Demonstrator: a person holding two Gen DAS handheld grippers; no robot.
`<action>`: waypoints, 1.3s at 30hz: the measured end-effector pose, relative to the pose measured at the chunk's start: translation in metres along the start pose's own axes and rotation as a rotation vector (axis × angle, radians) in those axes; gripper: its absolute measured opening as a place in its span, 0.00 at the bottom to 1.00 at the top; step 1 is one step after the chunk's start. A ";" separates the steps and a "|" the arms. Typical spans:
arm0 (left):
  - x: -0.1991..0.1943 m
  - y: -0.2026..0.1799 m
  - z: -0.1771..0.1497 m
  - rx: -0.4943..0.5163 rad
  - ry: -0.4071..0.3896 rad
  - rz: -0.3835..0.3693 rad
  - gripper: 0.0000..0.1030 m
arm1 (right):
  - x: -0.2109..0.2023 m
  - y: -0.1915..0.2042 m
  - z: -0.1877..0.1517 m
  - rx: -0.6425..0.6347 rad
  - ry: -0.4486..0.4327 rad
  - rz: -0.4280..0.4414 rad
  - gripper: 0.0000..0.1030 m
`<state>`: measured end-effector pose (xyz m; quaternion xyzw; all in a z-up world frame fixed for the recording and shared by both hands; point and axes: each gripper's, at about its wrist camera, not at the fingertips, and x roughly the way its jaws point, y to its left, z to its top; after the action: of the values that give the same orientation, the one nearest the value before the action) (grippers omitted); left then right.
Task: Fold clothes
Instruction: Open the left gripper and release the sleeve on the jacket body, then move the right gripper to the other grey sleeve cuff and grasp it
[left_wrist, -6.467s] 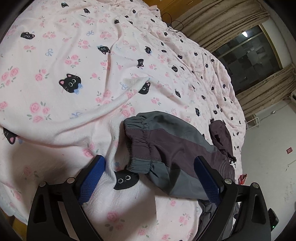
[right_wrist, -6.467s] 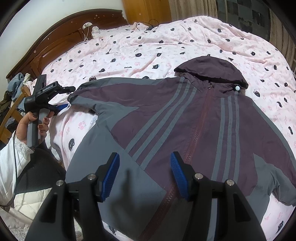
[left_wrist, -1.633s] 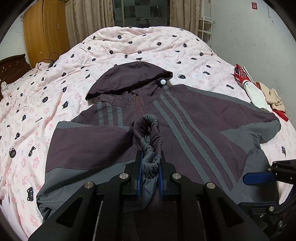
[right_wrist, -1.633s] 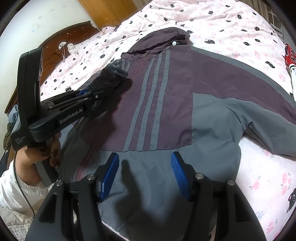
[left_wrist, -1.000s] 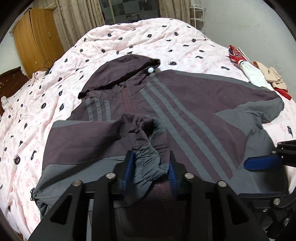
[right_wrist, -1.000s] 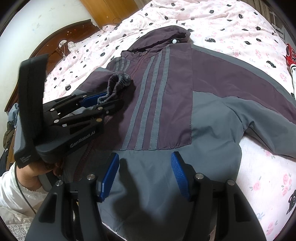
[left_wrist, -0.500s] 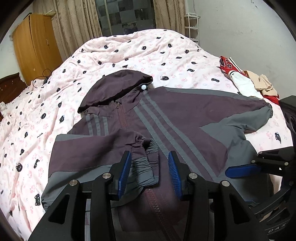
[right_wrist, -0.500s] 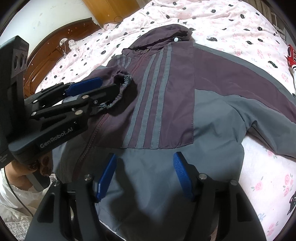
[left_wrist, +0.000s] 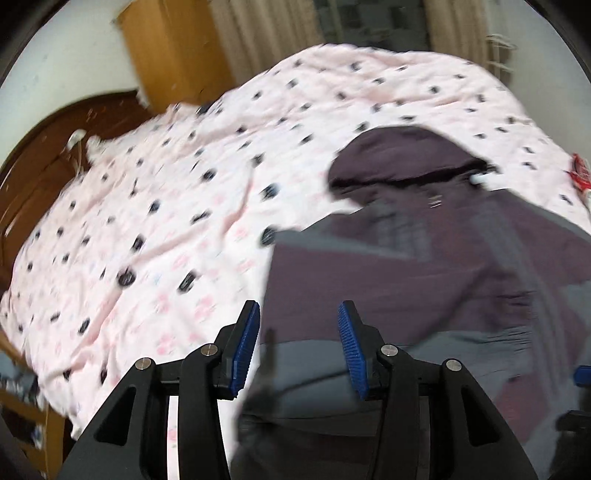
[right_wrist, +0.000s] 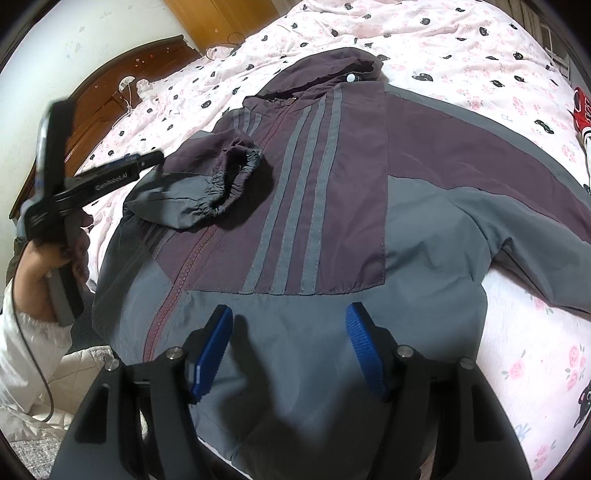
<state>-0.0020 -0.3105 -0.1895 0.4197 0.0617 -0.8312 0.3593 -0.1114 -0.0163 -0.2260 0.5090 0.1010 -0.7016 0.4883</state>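
Pink cat-print bedspread (right_wrist: 461, 48), purple-grey hooded jacket (right_wrist: 332, 177) spread flat, one sleeve (right_wrist: 207, 184) folded inward, both grippers' jaws parted, empty.

The left wrist view, blurred, is aimed down across the bed (left_wrist: 155, 206) from its near edge. The right wrist view is held close above the jacket (right_wrist: 332, 206). Jacket, bedspread and headboard (right_wrist: 110, 96) are shared.

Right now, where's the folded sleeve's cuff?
In the right wrist view, the elastic cuff lies on the jacket chest, left of the zipper and below the hood.
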 end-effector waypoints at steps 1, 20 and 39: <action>0.003 0.002 -0.003 -0.006 0.007 -0.004 0.38 | 0.000 0.000 0.000 0.000 0.001 -0.001 0.64; -0.005 -0.058 0.001 0.108 -0.076 -0.074 0.39 | 0.004 -0.001 -0.001 -0.002 0.009 -0.003 0.64; -0.006 -0.087 -0.007 0.124 -0.028 -0.156 0.39 | -0.015 -0.014 0.002 0.080 -0.054 0.039 0.64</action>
<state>-0.0521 -0.2404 -0.2067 0.4235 0.0378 -0.8646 0.2676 -0.1239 -0.0015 -0.2174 0.5107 0.0495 -0.7091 0.4836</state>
